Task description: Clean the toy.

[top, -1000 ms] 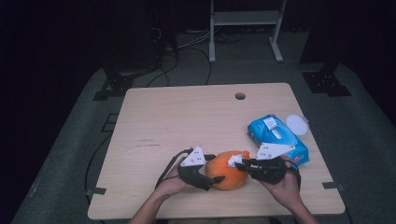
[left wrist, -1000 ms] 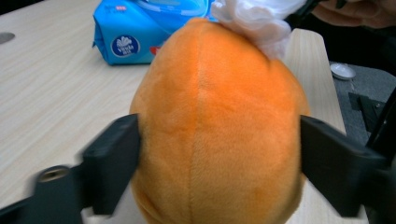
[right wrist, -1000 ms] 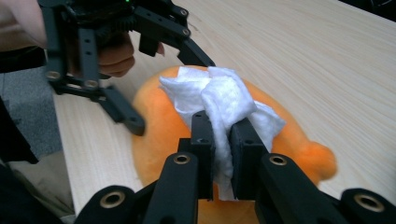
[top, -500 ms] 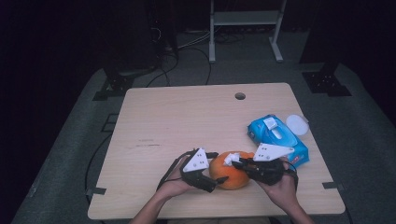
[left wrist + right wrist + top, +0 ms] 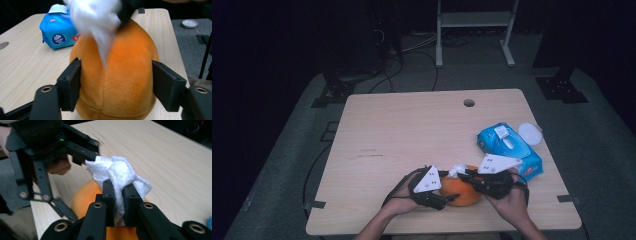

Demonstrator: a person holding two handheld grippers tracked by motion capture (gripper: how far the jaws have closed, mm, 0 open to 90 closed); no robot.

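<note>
left gripper (image 5: 115, 87) clamps orange plush toy (image 5: 117, 75), jaws just closing | right gripper (image 5: 119, 192) pinches white wipe (image 5: 120, 173) | risk: toy probably rolls if clamp slackens, wipe slips

Your left gripper (image 5: 116, 87) had its two black jaws on either side of the orange plush toy (image 5: 117, 77), their pads against its flanks after just closing in on it. A blurred white wipe (image 5: 100, 17) lay over the toy's top. Behind it, at the left, a blue wipes pack (image 5: 57, 31) rested on the wooden table (image 5: 22, 67).
</note>
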